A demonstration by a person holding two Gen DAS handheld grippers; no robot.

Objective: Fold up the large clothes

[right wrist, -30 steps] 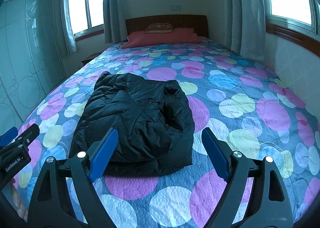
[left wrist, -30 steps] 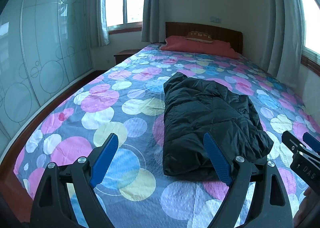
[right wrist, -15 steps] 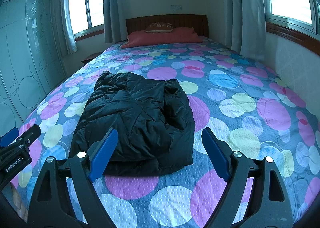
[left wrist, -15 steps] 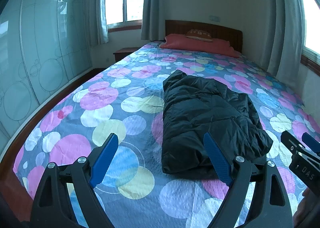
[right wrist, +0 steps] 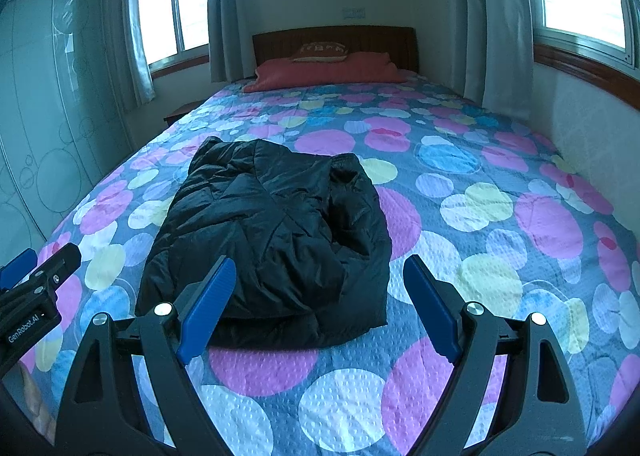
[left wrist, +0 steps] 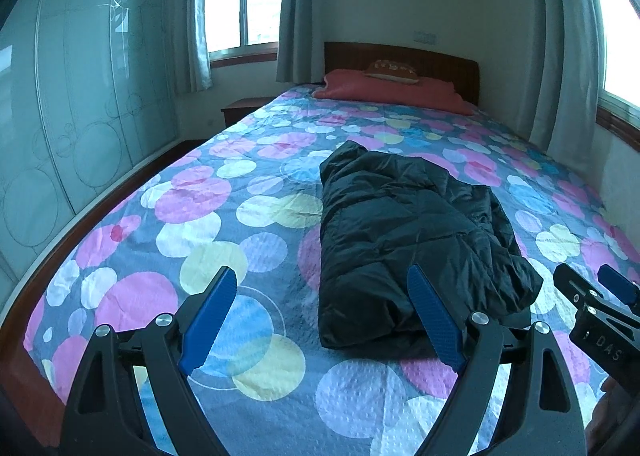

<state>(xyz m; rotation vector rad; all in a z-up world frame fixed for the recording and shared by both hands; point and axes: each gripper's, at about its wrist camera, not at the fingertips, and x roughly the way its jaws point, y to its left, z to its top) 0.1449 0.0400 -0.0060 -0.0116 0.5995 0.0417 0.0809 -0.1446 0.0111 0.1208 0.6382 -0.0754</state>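
A bedroom bed (right wrist: 500, 256) with a circle-patterned cover carried the black puffer jacket (right wrist: 276, 240), already folded into a compact bundle near its foot. The left gripper (left wrist: 322, 316) and right gripper (right wrist: 316, 304) were held above, fingers spread, empty. Folding was judged complete; only tidying or withdrawal was called for.

No visible change anywhere since the earlier pictures.

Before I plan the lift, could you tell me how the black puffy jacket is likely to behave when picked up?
The black puffy jacket looks quilted and soft, so it would probably sag and unfold. Its shiny shell suggests it may slip. It seems puffy, so likely light for its bulk.
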